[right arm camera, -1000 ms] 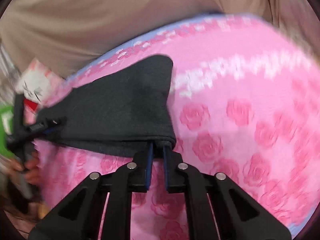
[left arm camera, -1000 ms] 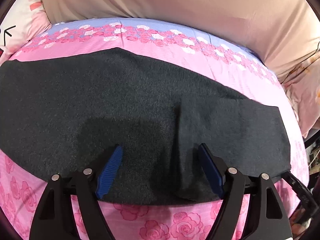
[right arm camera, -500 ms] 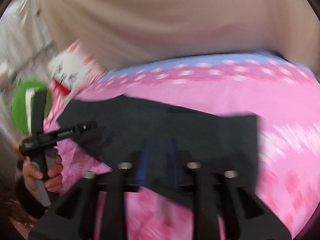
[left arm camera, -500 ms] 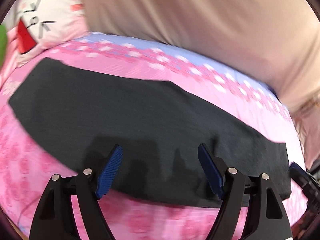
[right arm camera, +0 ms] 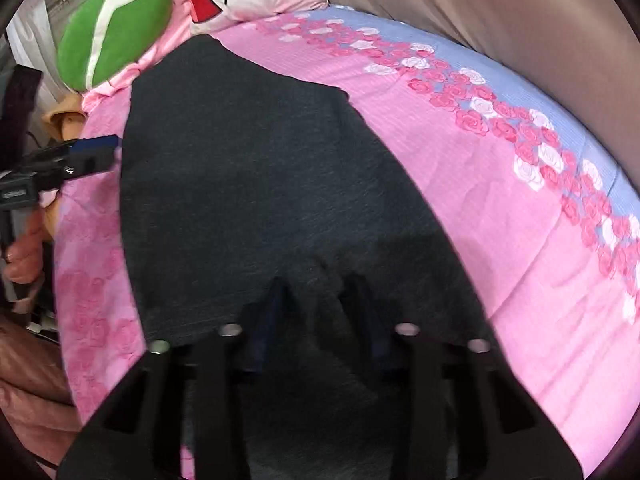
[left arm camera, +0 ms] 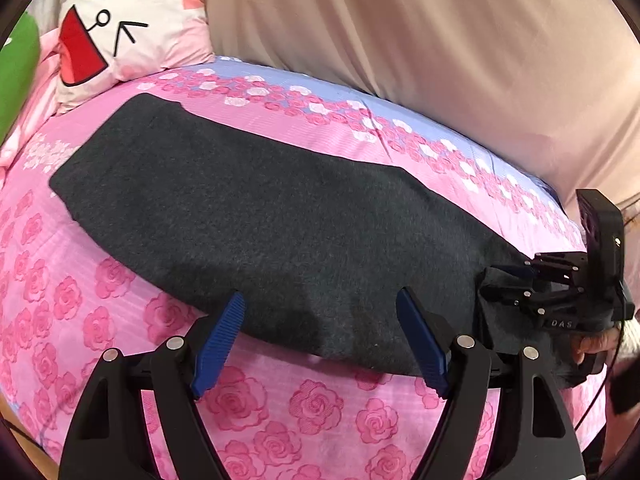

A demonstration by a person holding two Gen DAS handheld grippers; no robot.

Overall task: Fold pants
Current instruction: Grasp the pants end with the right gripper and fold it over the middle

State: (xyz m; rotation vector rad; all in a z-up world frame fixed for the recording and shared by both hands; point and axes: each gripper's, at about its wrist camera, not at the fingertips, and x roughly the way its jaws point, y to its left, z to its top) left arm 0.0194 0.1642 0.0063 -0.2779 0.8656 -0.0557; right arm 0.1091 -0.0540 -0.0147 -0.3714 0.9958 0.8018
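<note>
- Pants (left arm camera: 272, 224), dark grey, lay flat on the pink rose bedsheet (left arm camera: 280, 408).
- Left gripper (left arm camera: 320, 340) hung over their near edge, jaws wide, holding nothing.
- Right gripper (right arm camera: 316, 296) was closing, with a bump of pants cloth between its jaws.

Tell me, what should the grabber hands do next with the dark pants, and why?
Probably the right gripper should finish pinching the pants end; its jaws are closing with a fabric ridge between them. The left gripper hangs open over the near edge, holding nothing, and the pants lie long and flat on the rose bedspread.
</note>
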